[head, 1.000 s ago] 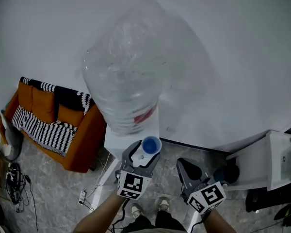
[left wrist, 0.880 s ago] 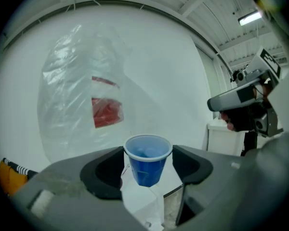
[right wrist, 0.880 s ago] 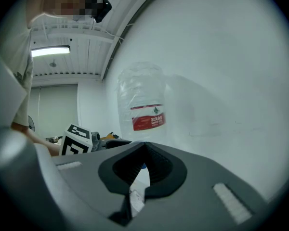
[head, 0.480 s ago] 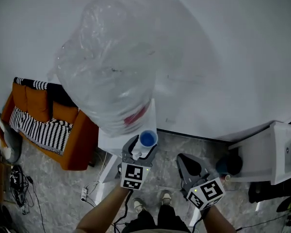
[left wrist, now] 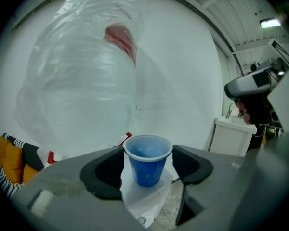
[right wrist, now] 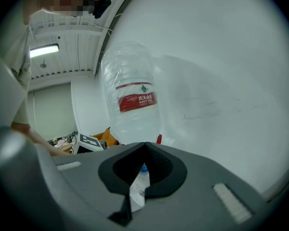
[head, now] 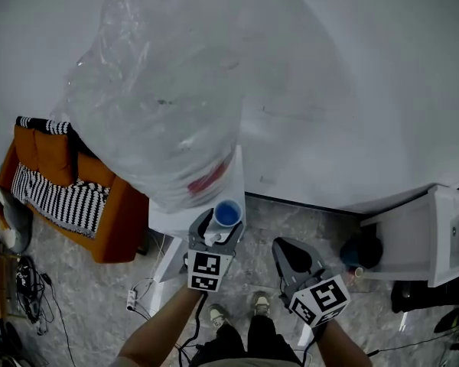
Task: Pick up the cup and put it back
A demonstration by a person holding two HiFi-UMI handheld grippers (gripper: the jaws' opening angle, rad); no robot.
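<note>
1. Left gripper: clamped on the blue cup, upright between wide-set jaws.
2. Lower than a second ago, with the cup carried along; now close over the white stand beneath the jaws. Probably the put-back, nearly finished.
3. Right gripper: clenched, empty, to the right.
4. Left gripper view only: cup's base against the stand. Head view: merely its rim from above.
</note>
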